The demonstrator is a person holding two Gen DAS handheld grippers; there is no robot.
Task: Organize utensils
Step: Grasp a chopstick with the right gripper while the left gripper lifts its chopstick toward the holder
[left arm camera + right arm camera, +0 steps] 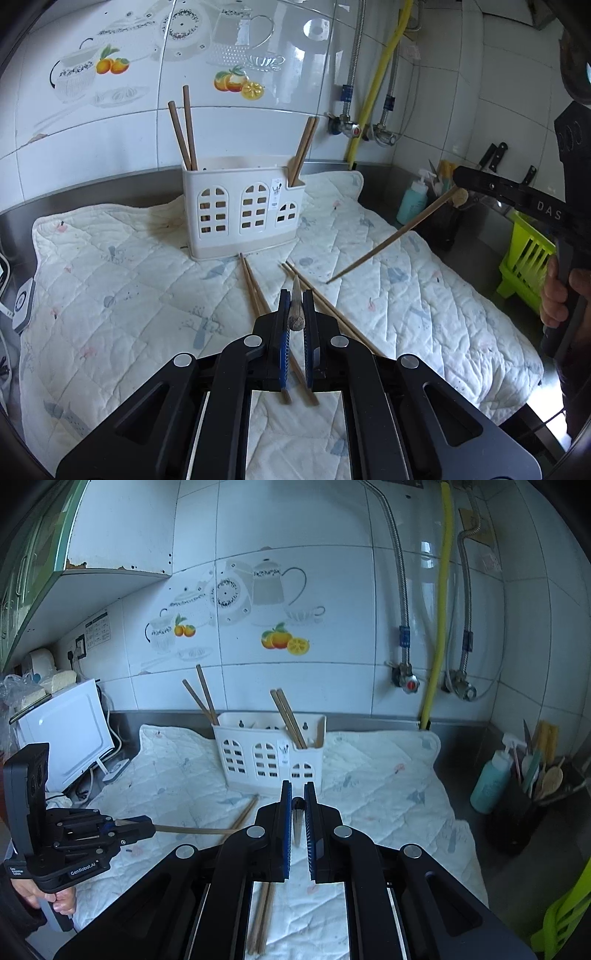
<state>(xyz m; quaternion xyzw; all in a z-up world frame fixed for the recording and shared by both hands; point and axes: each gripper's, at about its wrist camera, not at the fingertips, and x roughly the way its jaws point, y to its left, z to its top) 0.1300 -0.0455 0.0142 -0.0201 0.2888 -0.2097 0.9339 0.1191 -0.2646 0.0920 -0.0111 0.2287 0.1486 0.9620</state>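
Observation:
A white utensil holder with arched cut-outs stands on the quilted mat, also in the right wrist view. Chopsticks stand in its left end and right end. My left gripper is shut on a chopstick, held above the mat. My right gripper is shut on another chopstick, which shows slanting down to the mat in the left wrist view. Loose chopsticks lie on the mat in front of the holder.
A steel counter edge and tiled wall run behind the mat. A teal bottle and a dark pot of tools stand at the right. A green rack is far right. A white appliance stands at the left.

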